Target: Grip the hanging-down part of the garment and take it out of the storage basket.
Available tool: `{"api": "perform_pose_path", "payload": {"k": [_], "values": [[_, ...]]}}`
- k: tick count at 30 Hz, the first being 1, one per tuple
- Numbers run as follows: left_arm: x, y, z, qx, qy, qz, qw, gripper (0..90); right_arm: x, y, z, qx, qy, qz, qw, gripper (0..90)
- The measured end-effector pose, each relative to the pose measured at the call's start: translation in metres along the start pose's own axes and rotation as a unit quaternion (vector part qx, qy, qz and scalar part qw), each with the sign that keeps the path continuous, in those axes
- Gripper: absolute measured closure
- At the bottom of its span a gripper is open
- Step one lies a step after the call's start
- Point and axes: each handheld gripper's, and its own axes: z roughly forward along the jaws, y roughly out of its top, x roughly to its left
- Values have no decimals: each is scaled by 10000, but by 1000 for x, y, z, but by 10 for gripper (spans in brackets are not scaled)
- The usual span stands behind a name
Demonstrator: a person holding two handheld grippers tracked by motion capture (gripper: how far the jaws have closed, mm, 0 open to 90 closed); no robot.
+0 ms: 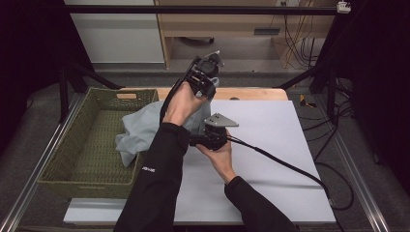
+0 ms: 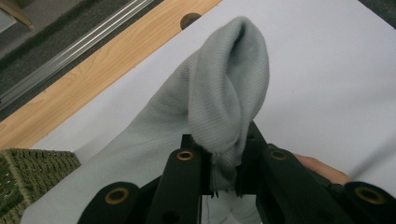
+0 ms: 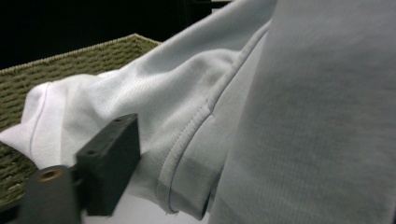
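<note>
A white table bears a green woven basket; a pale grey garment drapes over its rim. The raised left gripper is clamped on a fold. The right gripper, partly open, presses against the cloth; whether it grips cannot be told.

Dim surroundings, blurred right close-up

The left gripper pinches a fold of pale grey-green garment between its black jaws; the cloth trails toward the woven basket over the white sheet; a wooden bench edge runs behind.
</note>
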Motion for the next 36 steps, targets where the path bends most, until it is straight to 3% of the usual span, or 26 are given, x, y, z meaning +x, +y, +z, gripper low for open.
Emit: {"api": "perform_pose_path", "payload": {"k": [2, 3, 4, 5, 6, 8, 9, 11, 17, 25, 28, 33, 35, 36], "values": [[0, 0, 0, 6, 5, 1, 10000, 812, 1, 0, 0, 43, 14, 61, 10000, 315], [1, -1, -1, -1, 9, -10, 10000, 812, 1, -1, 1, 62, 28, 77, 9999, 410], [1, -1, -1, -3, 18, -11, 10000, 812, 1, -1, 1, 62, 28, 77, 9999, 410], [1, -1, -1, 20, 23, 3, 10000, 812, 1, -2, 2, 43, 55, 57, 10000, 530], [1, -1, -1, 20, 23, 3, 10000, 812, 1, -2, 2, 43, 55, 57, 10000, 530], [2, -2, -2, 33, 34, -9, 10000, 812, 1, -1, 1, 82, 79, 50, 9999, 698], [2, -2, -2, 33, 34, -9, 10000, 812, 1, -1, 1, 82, 79, 50, 9999, 698], [2, -2, -1, 45, 41, -6, 10000, 812, -1, 1, -2, 147, 115, -42, 9998, 838], [4, -3, -4, 25, 28, 2, 10000, 812, -2, 4, -7, 162, 146, -128, 9997, 860], [8, -6, -8, 35, 67, -3, 10000, 812, -10, 10, -29, 158, 202, -111, 9996, 864], [8, -7, -9, -5, 51, -42, 10000, 812, -14, 15, -45, 65, 187, -347, 9992, 865], [7, -8, -9, -35, 37, -66, 10000, 812, -13, 22, -63, -5, 219, -516, 9984, 865], [7, -9, -10, 2, 30, -5, 10000, 812, -18, 25, -72, -21, 120, -680, 9976, 865], [7, -9, -10, -9, 17, -36, 10000, 812, -19, 25, -75, -62, 107, -653, 9978, 865]]}}
